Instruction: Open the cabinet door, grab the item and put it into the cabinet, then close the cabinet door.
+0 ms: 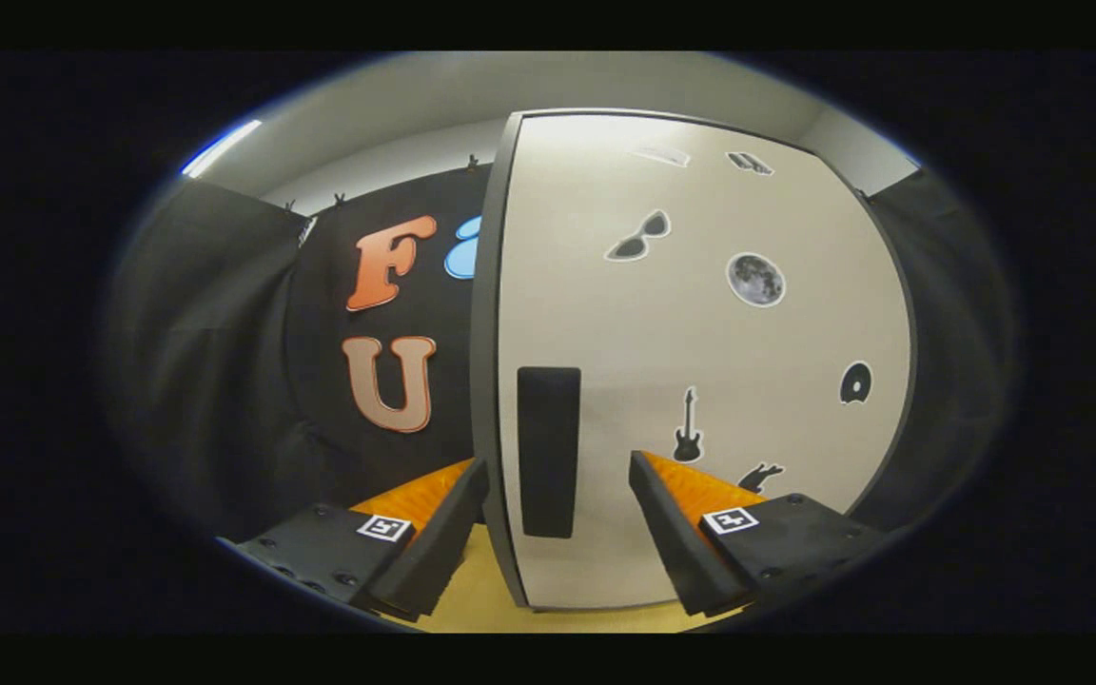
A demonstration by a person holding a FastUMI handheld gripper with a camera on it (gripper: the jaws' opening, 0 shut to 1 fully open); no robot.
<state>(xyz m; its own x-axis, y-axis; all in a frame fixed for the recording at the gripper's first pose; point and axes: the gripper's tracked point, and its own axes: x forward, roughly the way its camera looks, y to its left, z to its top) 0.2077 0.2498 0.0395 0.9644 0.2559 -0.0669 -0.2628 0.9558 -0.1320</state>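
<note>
A white cabinet door (700, 342) with small dark stickers stands upright straight ahead. Its grey left edge (486, 381) faces me. A dark vertical handle (548, 452) sits on the door near that edge. My gripper (559, 463) is open, and the handle and the door's edge lie between the two fingers. The left finger (458, 514) is just outside the door's edge and the right finger (667, 514) is in front of the door face. Neither finger presses on the handle. I cannot tell whether the door is fully closed or slightly ajar.
A yellowish tabletop (481, 599) runs under the fingers up to the cabinet's foot. The booth's black cloth wall (225, 381) hangs to the left and behind the cabinet, and more of it shows to the cabinet's right (948, 362).
</note>
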